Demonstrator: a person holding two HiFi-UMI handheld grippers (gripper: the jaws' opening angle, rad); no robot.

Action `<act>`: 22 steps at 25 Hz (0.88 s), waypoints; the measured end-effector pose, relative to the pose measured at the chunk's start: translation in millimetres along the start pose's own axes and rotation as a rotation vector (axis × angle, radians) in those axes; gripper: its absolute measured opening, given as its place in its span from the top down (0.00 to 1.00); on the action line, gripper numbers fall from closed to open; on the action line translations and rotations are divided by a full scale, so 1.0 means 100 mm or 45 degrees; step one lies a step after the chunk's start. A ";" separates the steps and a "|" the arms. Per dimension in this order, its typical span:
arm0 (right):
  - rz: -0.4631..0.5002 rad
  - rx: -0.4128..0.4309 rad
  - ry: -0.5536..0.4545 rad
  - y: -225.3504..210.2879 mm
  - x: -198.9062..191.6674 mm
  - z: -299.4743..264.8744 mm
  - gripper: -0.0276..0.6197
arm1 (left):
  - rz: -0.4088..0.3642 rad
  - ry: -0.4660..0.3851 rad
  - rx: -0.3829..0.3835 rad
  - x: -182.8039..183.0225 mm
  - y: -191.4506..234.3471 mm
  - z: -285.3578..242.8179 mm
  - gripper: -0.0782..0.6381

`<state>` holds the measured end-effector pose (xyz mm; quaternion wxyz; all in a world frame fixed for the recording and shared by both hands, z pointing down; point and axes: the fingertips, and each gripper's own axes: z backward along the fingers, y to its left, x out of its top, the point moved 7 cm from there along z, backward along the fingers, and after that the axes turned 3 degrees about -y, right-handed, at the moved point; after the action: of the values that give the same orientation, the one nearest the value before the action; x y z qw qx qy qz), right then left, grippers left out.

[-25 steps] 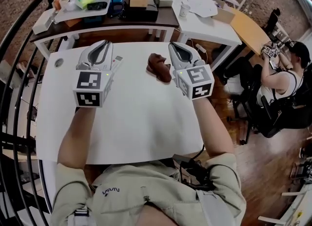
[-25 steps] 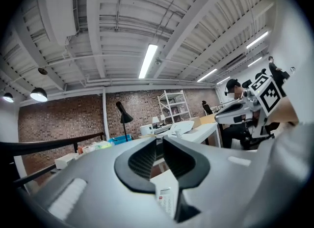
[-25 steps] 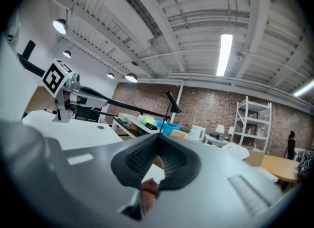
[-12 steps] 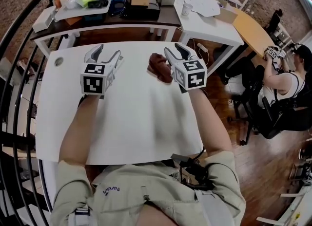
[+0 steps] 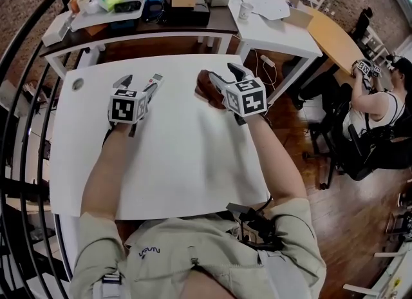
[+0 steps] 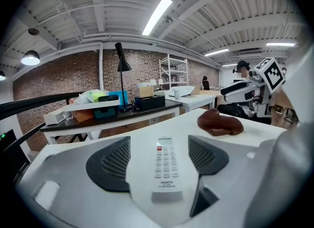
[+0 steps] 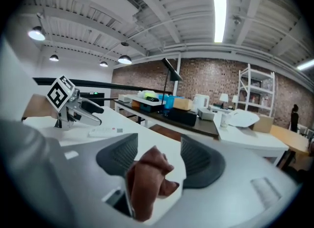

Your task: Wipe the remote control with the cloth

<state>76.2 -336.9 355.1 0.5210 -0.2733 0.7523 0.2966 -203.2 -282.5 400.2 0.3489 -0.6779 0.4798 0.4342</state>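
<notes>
While you hold both tools low over the white rectangular table (image 5: 174,162), your left hand-held gripper (image 5: 139,84) is released, its dark ribbed pads (image 6: 110,162) spread wide. The slim white remote control with a red button (image 6: 164,165) lies flat on the table between those pads, lengthwise along the jaws, with a gap showing on each side. Your right hand-held gripper (image 5: 222,77) is released too, jaws apart. The crumpled brown cloth (image 7: 146,185) sits in a heap on the table between them, nearer the left pad, and neither pad squeezes it. Remote and cloth lie near each other toward the table's far edge, not touching.
</notes>
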 end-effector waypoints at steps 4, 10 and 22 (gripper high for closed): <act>-0.008 0.007 0.055 0.03 -0.14 -0.08 0.54 | -0.002 0.032 -0.026 -0.09 0.00 -0.07 0.38; -0.012 0.012 0.129 0.01 -0.30 -0.14 0.54 | -0.023 0.104 -0.077 -0.19 -0.04 -0.15 0.38; -0.035 0.052 0.191 0.03 -0.46 -0.21 0.54 | -0.040 0.188 -0.100 -0.32 -0.06 -0.27 0.38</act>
<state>74.8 -345.1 404.8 0.4725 -0.2945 0.7913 0.2526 -196.2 -293.4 440.3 0.2924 -0.7288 0.4760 0.3959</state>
